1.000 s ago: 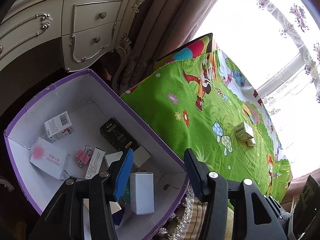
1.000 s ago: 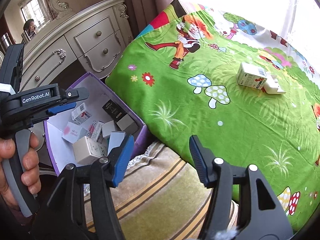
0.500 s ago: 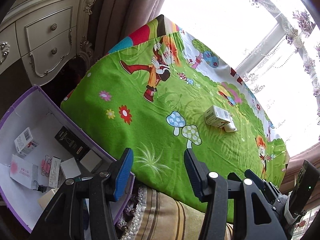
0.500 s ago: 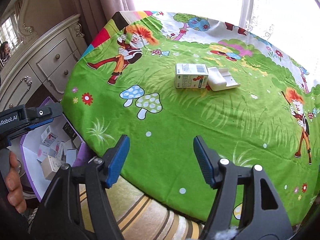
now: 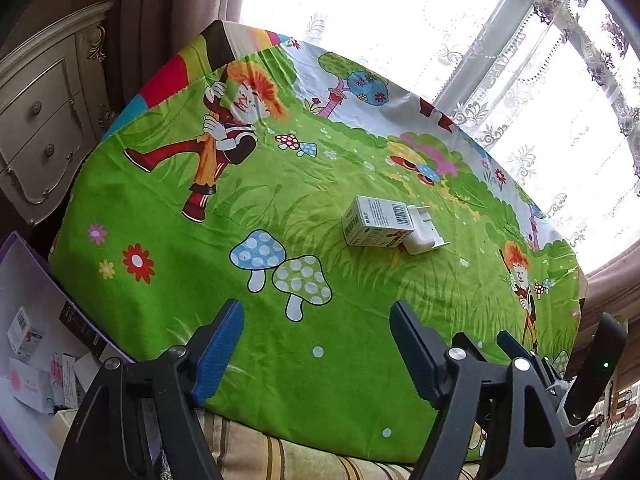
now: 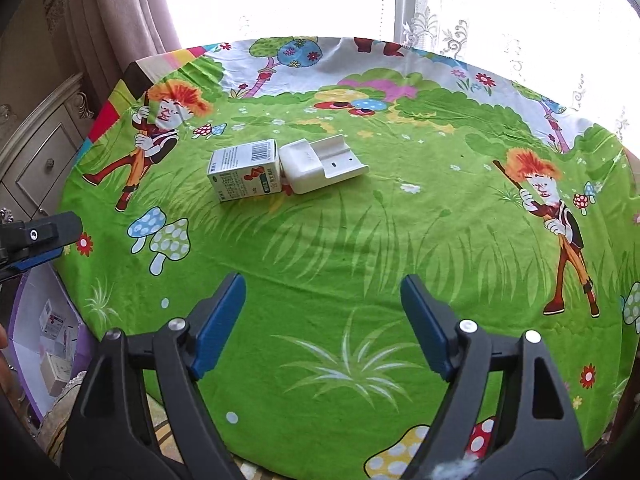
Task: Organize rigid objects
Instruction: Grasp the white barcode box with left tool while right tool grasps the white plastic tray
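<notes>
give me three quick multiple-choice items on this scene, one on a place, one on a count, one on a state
1. Where is the purple bin?
A. on the cloth
B. beside the cloth's left edge, lower
C. by the window

2. How many loose things lie on the green cloth?
A. two
B. four
C. none

3. How is the right gripper?
A. shut on a box
B. open, nothing between the pads
C. out of view

Key: B, the bin sits below the cloth's left edge; A, only the barcoded carton and white plastic piece, touching; B, the pads stand apart over bare cloth.
</notes>
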